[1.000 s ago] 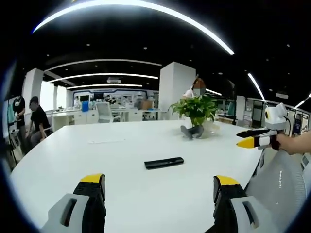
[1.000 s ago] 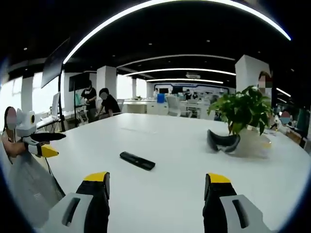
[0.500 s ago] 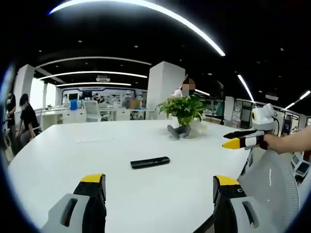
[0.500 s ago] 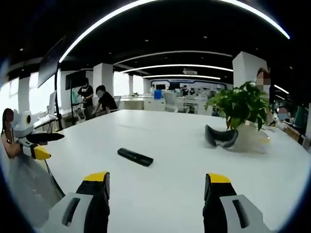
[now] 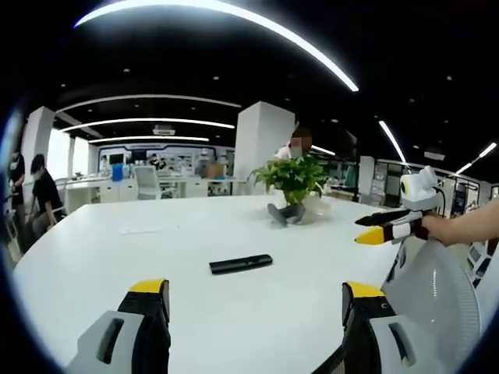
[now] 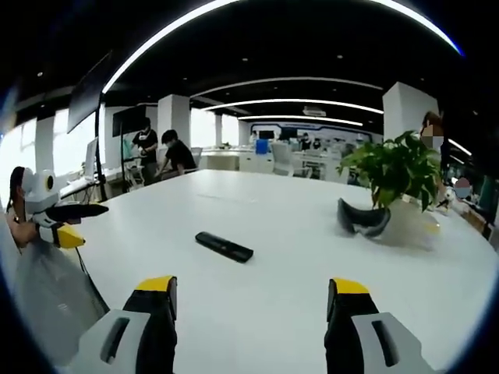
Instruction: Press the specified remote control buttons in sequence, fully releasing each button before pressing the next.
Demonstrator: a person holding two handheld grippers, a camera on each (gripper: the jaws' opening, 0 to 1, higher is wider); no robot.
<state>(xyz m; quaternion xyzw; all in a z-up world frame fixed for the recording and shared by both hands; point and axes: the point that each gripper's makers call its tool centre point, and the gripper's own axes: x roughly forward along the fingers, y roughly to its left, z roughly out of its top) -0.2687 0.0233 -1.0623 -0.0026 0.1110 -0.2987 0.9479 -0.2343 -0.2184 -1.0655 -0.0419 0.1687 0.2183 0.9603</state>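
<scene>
A slim black remote control lies flat on the white table, well ahead of both grippers; in the right gripper view the remote control sits left of centre. My left gripper is open above the table's near edge with nothing between its jaws. My right gripper is also open and empty. The right gripper, held in a hand, enters the left gripper view from the right. The left gripper enters the right gripper view from the left. Neither touches the remote.
A potted green plant stands at the table's far side with a dark curved object at its base. A grey chair back is at the right. People stand by desks in the background. A paper sheet lies on the table.
Both views have shifted slightly as the hands moved; the remote keeps its place on the table. Both grippers stay open.
</scene>
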